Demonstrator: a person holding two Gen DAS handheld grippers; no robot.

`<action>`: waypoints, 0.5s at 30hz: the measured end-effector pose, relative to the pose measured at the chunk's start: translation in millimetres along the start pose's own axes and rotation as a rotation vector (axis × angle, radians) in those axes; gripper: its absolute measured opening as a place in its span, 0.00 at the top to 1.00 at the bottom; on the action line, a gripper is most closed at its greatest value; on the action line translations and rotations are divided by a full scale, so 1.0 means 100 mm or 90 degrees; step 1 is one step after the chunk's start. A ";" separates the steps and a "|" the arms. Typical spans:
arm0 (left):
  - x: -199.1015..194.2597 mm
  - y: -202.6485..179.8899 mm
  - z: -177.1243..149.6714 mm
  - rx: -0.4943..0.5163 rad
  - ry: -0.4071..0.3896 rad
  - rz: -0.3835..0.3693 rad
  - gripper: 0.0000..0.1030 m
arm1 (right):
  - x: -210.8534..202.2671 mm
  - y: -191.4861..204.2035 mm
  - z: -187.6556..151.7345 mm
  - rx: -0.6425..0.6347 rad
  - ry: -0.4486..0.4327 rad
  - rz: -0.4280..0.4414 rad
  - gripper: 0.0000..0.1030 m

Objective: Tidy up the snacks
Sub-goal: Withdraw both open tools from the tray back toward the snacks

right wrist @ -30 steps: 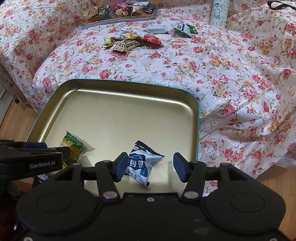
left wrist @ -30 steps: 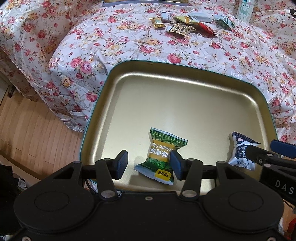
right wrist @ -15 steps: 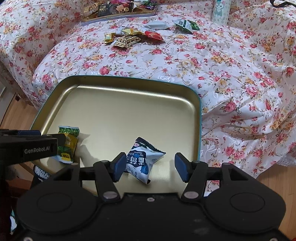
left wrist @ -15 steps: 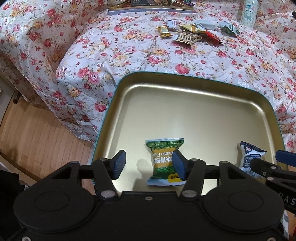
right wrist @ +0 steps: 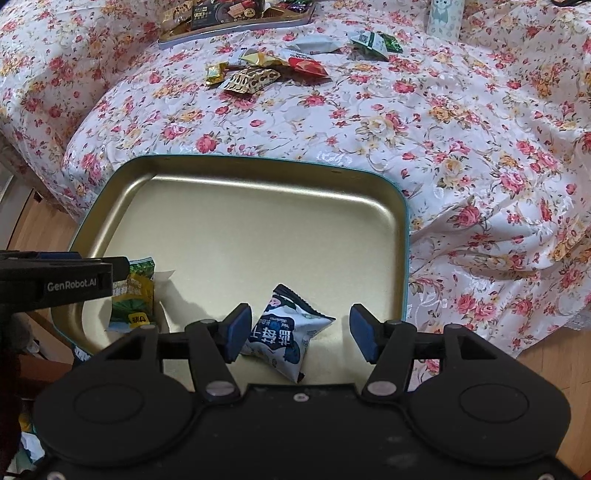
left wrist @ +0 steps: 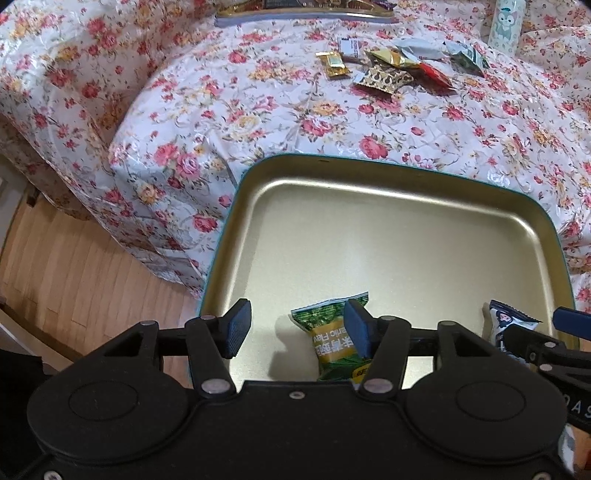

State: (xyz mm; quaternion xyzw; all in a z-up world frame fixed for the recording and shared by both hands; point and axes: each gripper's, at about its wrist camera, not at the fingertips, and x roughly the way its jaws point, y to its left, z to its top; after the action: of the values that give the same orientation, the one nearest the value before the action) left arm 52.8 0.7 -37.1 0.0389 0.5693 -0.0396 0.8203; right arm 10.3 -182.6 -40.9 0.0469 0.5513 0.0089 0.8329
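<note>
A gold tray with a teal rim [left wrist: 406, 177] sits on the floral cloth, and both grippers hover over its near end. My left gripper [left wrist: 297, 326] is open. A green pea packet [left wrist: 328, 339] lies on the tray floor below it, partly behind the right finger. In the right wrist view the tray [right wrist: 258, 158] holds a blue-and-white packet [right wrist: 284, 332], which lies loose between the spread fingers of my open right gripper [right wrist: 300, 330]. The green packet [right wrist: 133, 302] shows at the left, under the left gripper's finger [right wrist: 74, 280].
Several loose wrapped snacks [right wrist: 266, 70] lie on the cloth beyond the tray. A second tray [right wrist: 236, 22] full of snacks stands at the back, with a cartoon-printed tube [right wrist: 445, 14] to its right. The wooden floor [left wrist: 55, 258] drops off at the left.
Both grippers' jaws have widened slightly. The green packet has turned and settled flat on the tray floor, nearer the left gripper's right finger. The blue-and-white packet has hardly shifted.
</note>
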 end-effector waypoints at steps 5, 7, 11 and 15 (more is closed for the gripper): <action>0.05 0.01 0.08 -0.006 0.031 -0.029 0.41 | 0.03 -0.01 0.08 0.007 0.010 0.009 0.40; 0.07 0.01 0.13 -0.007 0.043 -0.040 0.41 | 0.04 -0.02 0.12 0.009 0.014 0.012 0.40; 0.11 0.02 0.25 -0.009 0.062 -0.058 0.41 | 0.05 -0.02 0.24 0.011 0.014 0.013 0.39; 0.15 0.03 0.39 -0.013 0.081 -0.072 0.41 | 0.08 -0.03 0.40 0.012 0.018 0.017 0.39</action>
State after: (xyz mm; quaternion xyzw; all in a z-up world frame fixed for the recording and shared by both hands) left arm 94.8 -0.6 -37.3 0.0007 0.6218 -0.0776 0.7793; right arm 49.9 -187.8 -33.1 0.0623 0.5627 0.0154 0.8242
